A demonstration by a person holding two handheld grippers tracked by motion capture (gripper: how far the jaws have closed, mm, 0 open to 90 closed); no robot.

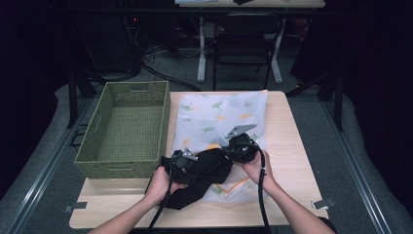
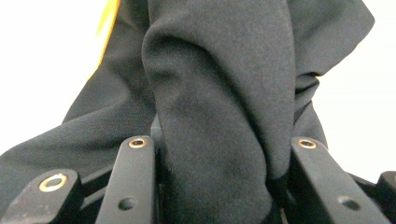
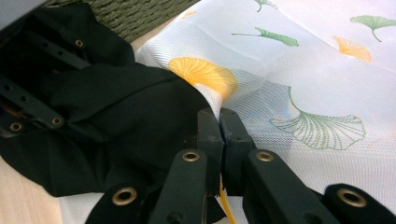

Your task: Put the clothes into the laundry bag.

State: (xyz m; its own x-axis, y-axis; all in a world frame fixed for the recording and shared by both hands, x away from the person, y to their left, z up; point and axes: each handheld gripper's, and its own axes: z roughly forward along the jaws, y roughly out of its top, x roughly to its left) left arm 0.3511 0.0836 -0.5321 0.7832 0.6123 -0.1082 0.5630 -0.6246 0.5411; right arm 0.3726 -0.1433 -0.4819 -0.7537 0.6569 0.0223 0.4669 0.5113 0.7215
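Observation:
A white mesh bag (image 1: 219,114) printed with green and yellow leaves lies flat on the wooden table (image 1: 292,161). A black garment (image 1: 209,168) lies bunched at the bag's near end, partly over it. My right gripper (image 1: 226,150) is shut on the bag's edge (image 3: 219,114), just beside the black garment (image 3: 130,107). My left gripper (image 1: 191,163) is open, its jaws wide apart with a thick fold of the black garment (image 2: 215,70) filling the gap (image 2: 219,140). The bag (image 3: 317,70) stretches away to the right in the right gripper view.
A green woven basket (image 1: 104,161) stands at the table's left side, close to the left hand. Its wall (image 3: 135,14) shows behind the garment. A black chair (image 1: 243,44) and a desk frame stand beyond the table's far edge.

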